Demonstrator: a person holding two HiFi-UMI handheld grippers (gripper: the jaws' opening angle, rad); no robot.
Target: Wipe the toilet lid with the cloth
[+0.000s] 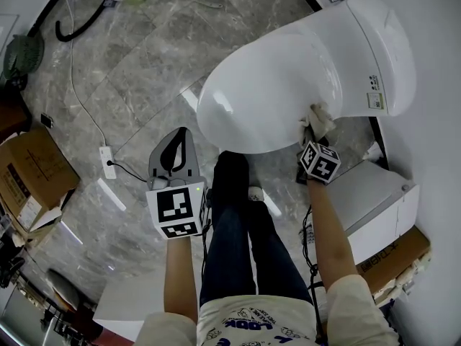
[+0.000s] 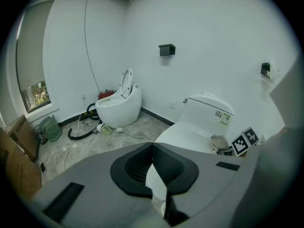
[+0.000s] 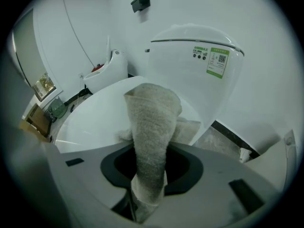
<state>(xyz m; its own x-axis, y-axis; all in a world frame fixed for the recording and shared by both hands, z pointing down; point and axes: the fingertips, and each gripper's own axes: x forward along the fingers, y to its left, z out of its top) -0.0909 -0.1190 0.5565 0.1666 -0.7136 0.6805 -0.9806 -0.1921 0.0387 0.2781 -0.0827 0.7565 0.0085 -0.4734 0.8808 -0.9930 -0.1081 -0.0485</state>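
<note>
Two grippers show in the head view. The right gripper (image 1: 315, 134) is at the middle right of the frame. It holds a beige fluffy cloth (image 1: 319, 120) against the right edge of the smooth white toilet lid (image 1: 266, 96). The lid is down and fills the upper middle of the frame. The left gripper (image 1: 176, 144) hangs in the air at the lower left of the lid, well apart from it, over the grey stone floor (image 1: 144, 71). The person's legs in dark blue jeans (image 1: 241, 229) stand between the two grippers. A brown cardboard box (image 1: 32, 171) sits at the left edge. A black hose (image 1: 72, 27) curls in the upper left corner.

In the left gripper view, the black fingers (image 2: 133, 167) at the bottom middle are pressed together with nothing between them. The toilet lid is behind them, at the right of the frame. The cloth lies on it next to the right gripper's cube with black and white squares (image 2: 245, 141). A second white toilet with its lid up (image 2: 118, 106) stands by the far wall at the middle left. A small black holder (image 2: 166, 50) hangs on the white wall above.

In the right gripper view, the black fingers (image 3: 185, 167) are clamped on the cloth. The cloth sticks up in the middle of the frame, and its far end touches the back of the lid. A green sticker (image 3: 217, 62) shows on the white toilet body in the upper right.
</note>
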